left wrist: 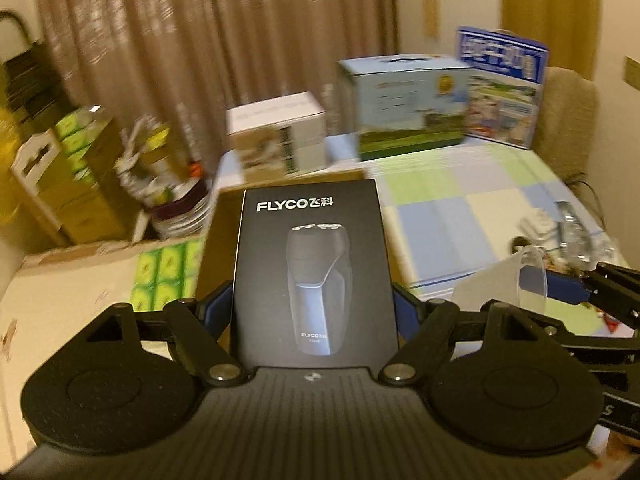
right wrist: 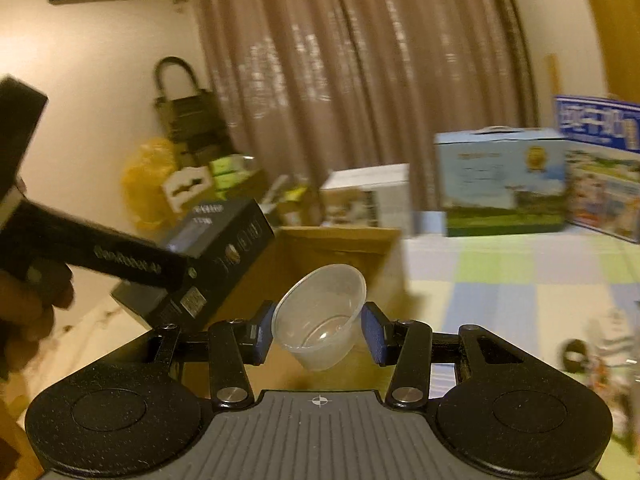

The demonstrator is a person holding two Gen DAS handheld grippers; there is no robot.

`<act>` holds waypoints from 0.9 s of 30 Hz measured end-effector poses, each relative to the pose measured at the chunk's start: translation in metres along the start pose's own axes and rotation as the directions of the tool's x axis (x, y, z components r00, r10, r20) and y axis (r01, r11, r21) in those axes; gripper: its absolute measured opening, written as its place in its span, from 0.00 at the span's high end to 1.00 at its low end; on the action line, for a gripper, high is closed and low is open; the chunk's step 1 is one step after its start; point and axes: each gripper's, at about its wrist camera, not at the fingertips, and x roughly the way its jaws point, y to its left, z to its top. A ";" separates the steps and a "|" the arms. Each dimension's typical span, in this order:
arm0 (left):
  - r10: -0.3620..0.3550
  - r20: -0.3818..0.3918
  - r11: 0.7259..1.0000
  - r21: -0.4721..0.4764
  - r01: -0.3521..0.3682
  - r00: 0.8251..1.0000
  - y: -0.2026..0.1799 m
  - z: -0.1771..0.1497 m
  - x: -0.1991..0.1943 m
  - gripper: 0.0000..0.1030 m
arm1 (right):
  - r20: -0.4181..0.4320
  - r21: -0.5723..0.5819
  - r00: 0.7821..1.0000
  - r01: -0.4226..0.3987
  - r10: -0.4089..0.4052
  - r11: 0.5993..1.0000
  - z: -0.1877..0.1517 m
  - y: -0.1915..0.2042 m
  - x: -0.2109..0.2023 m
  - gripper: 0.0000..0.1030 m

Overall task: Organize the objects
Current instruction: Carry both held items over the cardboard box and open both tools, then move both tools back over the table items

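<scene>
Mid-carry, w/ both hands loaded above an open cardboard box (right wrist: 320, 256) at the bench (left wrist: 460, 200) edge.

Far left, per the right wrist view: a person's hand (right wrist: 28, 312) grips the handle of the left gripper (left wrist: 312, 300), whose jaws pinch the black FLYCO shaver box (left wrist: 312, 276) by its two long sides, pads pressing near the lower half. Box stands upright in the left wrist view, tall end poking well past the pads. Risk: top-heavy hold; a fast swing or wrist roll could pivot the carton between the pads & drop it onto the floor clutter, i.e. the green-packaged cartons (left wrist: 168, 276) below, rather than into the cardboard box.

Centre: the cardboard box sits just beyond both loads, its near flap up. Risk: shaver box corner catches the flap or rim if lowered at an angle.

Right: right gripper (right wrist: 320, 330) holds a clear plastic cup (right wrist: 320, 316), tilted, mouth facing up & away. Pads sit either side of the cup wall; a narrow gap shows at the right pad, so the hold looks light, prob. a soft pinch. Risk: thin wall flexes, cup squirts out or crushes if squeezed more.

Also: the two loads ride near each other, shaver box just left of the cup. A converging path could knock the cup loose.

Far right, cartons (right wrist: 500, 184) on the checked cloth stand well apart, no hazard.
</scene>
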 end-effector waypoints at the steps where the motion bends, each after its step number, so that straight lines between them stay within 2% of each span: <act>1: 0.006 -0.007 1.000 -0.015 -0.007 1.000 0.008 -0.003 0.002 0.26 | 0.000 -0.009 1.000 -0.017 0.017 1.000 0.002 0.005 0.007 0.58; 7: 0.010 -0.040 0.998 -0.062 -0.012 0.999 0.040 -0.020 0.013 0.25 | -0.047 0.014 0.997 -0.057 0.058 0.998 -0.004 0.011 0.044 0.55; 10: -0.008 -0.057 0.995 -0.096 0.002 0.998 0.048 -0.025 0.023 0.19 | -0.045 0.032 0.997 -0.066 0.068 0.997 -0.005 0.010 0.046 0.30; 19: -0.004 -0.062 0.993 -0.116 -0.003 0.998 0.055 -0.036 0.028 0.19 | -0.017 0.041 0.999 -0.040 0.040 0.998 -0.001 0.002 0.033 0.29; 27: -0.032 -0.025 0.993 -0.118 0.029 0.999 0.035 -0.034 0.010 0.19 | 0.017 0.002 0.999 0.027 -0.027 1.000 -0.004 -0.015 0.006 0.29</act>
